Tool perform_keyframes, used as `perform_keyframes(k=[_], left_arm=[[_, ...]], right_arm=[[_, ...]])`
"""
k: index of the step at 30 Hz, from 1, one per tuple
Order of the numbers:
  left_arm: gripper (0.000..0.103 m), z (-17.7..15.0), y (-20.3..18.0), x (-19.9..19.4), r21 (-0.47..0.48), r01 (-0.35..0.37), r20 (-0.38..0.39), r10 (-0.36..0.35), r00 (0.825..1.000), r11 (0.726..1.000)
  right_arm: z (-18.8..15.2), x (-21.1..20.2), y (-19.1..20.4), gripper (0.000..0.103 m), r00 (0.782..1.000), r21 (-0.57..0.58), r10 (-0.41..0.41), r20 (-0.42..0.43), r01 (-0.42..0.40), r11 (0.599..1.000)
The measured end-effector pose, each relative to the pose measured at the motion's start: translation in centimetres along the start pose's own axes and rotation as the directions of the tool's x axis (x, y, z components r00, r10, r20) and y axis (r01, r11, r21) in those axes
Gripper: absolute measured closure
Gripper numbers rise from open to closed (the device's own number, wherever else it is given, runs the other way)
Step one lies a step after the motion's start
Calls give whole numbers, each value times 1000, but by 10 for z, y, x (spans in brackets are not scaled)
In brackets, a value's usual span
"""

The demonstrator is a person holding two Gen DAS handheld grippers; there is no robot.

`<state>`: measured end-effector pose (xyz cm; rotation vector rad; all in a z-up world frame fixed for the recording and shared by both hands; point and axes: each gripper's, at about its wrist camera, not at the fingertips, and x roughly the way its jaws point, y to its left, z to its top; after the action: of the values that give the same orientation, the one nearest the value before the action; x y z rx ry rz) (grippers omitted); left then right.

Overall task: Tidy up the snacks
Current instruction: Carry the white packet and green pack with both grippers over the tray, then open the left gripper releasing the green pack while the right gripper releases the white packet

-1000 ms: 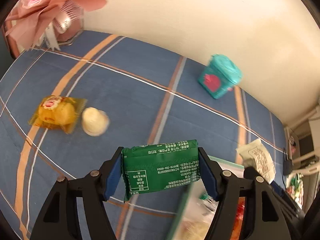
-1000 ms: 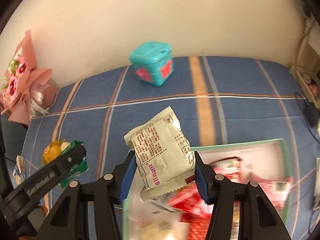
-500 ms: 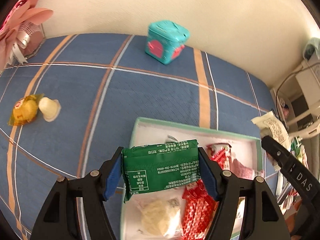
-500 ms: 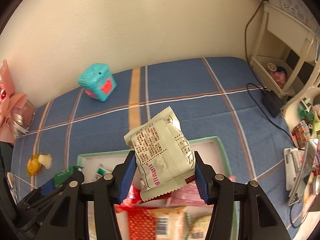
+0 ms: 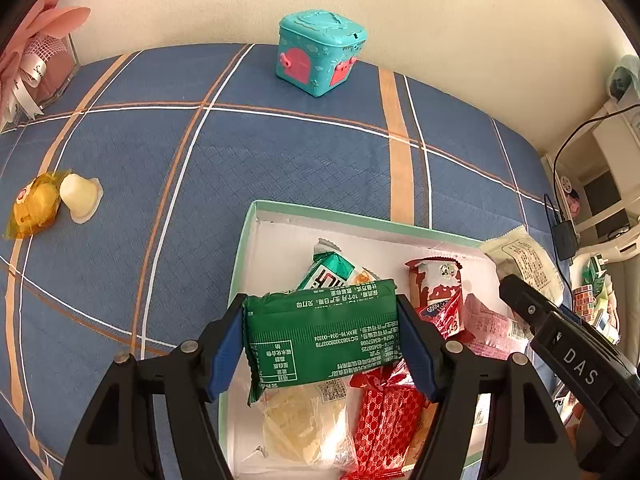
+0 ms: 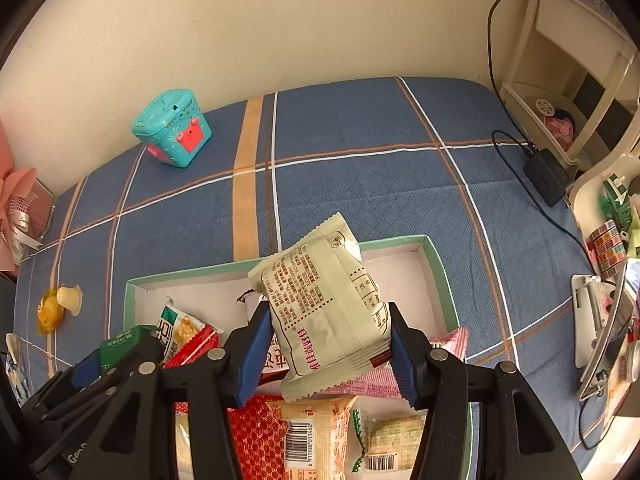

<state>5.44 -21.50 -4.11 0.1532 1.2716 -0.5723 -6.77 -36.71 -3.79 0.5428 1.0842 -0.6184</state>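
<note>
My left gripper is shut on a green snack packet and holds it over the left part of a shallow green-rimmed box that holds several snack packets. My right gripper is shut on a cream snack packet and holds it above the same box. The right gripper also shows at the right edge of the left wrist view, and the left gripper with its green packet shows at the lower left of the right wrist view.
A yellow wrapped snack and a white jelly cup lie on the blue plaid cloth to the left. A teal toy box stands by the wall. A pink bouquet is far left. A shelf, cable and charger are at right.
Both grippers have moved right with their packets and now hang over the snack box. The yellow snack and jelly cup have slid to the left of the view.
</note>
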Motion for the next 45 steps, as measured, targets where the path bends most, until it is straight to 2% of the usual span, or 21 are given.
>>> perform_keyframes(k=[8,22,26,29,32,38,42,45], left_arm=[[31,-7,-2,-5,4,5,-11,-5,1000,1000],[31,-17,9,-8,-46,60,-37,-61,997,997],[26,-20,10,-16,-42,63,-24,-64,998,997],[24,-22,12,-21,-37,51,-16,-51,999,998],[18,-25,16,-25,-33,32,-10,-33,999,999],[15,-30,29,-33,-34,-17,17,17,1000,999],[6,-33,38,-38,-30,-63,51,64,997,998],[5,-35,45,-41,-25,-125,70,126,990,992]], right_arm=[[-11,-1,-3,46,999,4,-3,-34,3,1000],[-33,3,-8,44,996,2,-20,-91,20,1000],[-36,1,-8,44,996,4,-18,-89,19,1000],[-38,-1,-11,37,997,26,-5,-81,8,1000],[-40,-5,-14,36,998,42,-1,-70,4,999],[-49,-13,-12,31,998,36,-7,-57,9,999],[-56,-15,-1,21,999,-2,-10,-52,9,1000],[-61,-16,8,20,999,-30,-9,-49,7,1000]])
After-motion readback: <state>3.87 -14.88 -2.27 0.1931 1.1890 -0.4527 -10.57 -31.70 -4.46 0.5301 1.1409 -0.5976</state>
